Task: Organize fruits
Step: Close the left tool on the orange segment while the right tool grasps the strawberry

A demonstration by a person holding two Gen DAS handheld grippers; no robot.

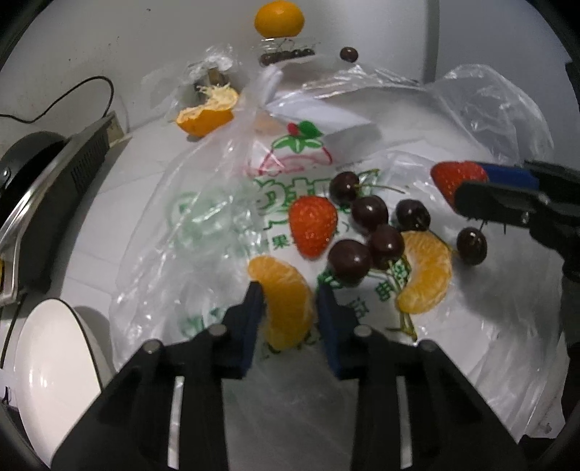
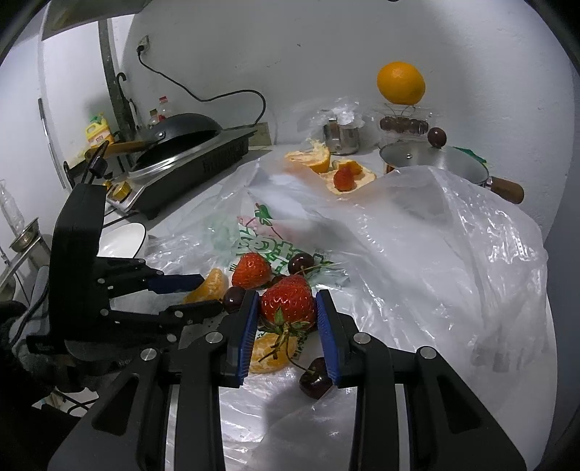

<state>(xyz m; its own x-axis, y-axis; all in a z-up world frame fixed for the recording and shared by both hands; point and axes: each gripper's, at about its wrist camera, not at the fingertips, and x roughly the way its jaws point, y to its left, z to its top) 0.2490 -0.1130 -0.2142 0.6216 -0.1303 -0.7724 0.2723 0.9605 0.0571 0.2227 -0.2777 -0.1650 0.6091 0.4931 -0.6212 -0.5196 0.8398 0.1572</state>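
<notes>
Fruit lies on a printed plastic bag point(image 1: 203, 224). My left gripper point(image 1: 288, 293) is shut on an orange segment point(image 1: 286, 300), its blue pads on both sides. My right gripper point(image 2: 288, 300) is shut on a strawberry point(image 2: 288, 302) held above the bag; it also shows in the left wrist view point(image 1: 458, 177). On the bag lie another strawberry point(image 1: 313, 224), several dark cherries point(image 1: 369, 213), a lone cherry point(image 1: 471, 244) and a second orange segment point(image 1: 427, 277). The left gripper shows in the right wrist view point(image 2: 188, 295).
A white bowl point(image 1: 54, 369) stands at the left. A black induction cooker with a pan point(image 2: 188, 145) sits beyond it. Orange peel point(image 1: 208, 108), a whole orange point(image 1: 279, 18) on a stand and a lidded pot point(image 2: 435, 159) stand at the back.
</notes>
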